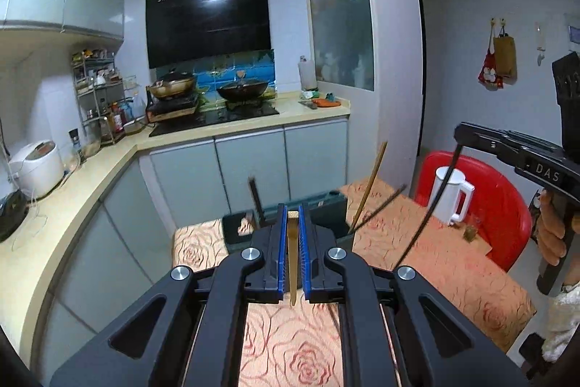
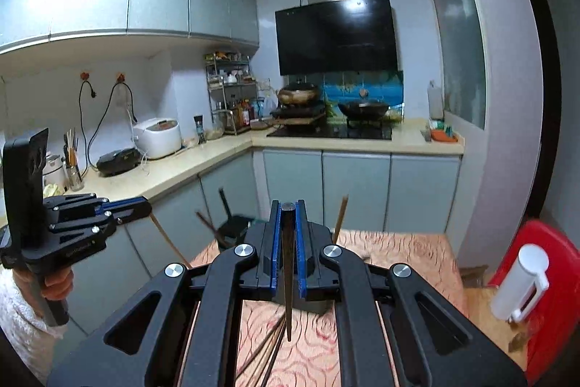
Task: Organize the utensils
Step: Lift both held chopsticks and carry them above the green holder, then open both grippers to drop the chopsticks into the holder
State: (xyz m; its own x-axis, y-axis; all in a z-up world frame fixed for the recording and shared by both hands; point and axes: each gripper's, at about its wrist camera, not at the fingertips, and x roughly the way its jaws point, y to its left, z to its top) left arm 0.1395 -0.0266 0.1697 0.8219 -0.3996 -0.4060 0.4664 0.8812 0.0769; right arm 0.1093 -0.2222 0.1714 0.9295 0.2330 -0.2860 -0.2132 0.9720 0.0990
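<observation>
My left gripper is shut on a light wooden chopstick that hangs down between its blue pads above the table. My right gripper is shut on a dark chopstick, also pointing down. In the left wrist view the right gripper holds that dark chopstick high at the right. In the right wrist view the left gripper is at the left with its wooden chopstick. A dark utensil holder stands just beyond the left gripper with a few chopsticks leaning in it. Loose dark chopsticks lie on the tablecloth.
The table has a rose-patterned cloth. A white kettle and a small glass stand at its right, in front of a red chair. Kitchen counter, cabinets and stove lie beyond.
</observation>
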